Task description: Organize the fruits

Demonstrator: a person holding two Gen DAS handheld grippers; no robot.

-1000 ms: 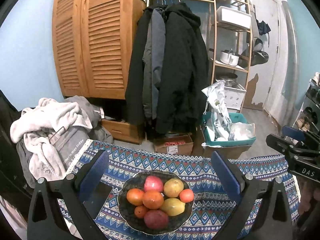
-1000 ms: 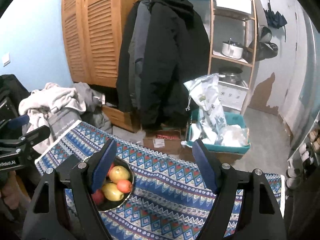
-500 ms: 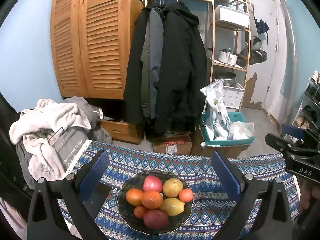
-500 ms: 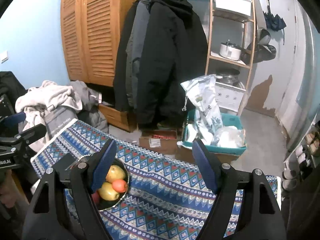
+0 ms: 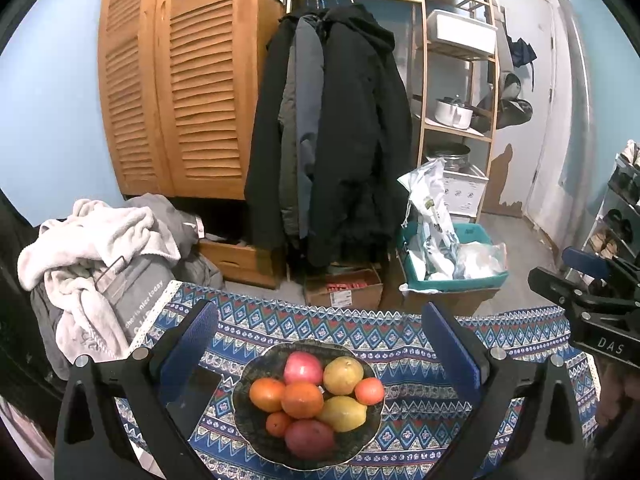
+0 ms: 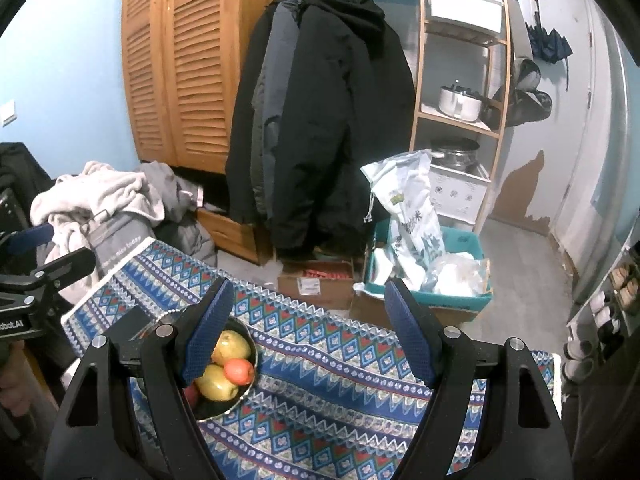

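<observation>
Fruits (image 5: 307,396) fill the dark bowl (image 5: 242,404) (patterned cloth (image 5: 404,334) beneath); left gripper (image 5: 318,344) and right gripper (image 6: 308,332) both gape wide, empty.

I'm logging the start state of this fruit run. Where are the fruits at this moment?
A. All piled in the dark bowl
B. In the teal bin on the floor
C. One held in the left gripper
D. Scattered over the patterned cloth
A: the fruits sit heaped in the dark bowl on the patterned cloth, while the left gripper and right gripper are both open and hold nothing.
</observation>
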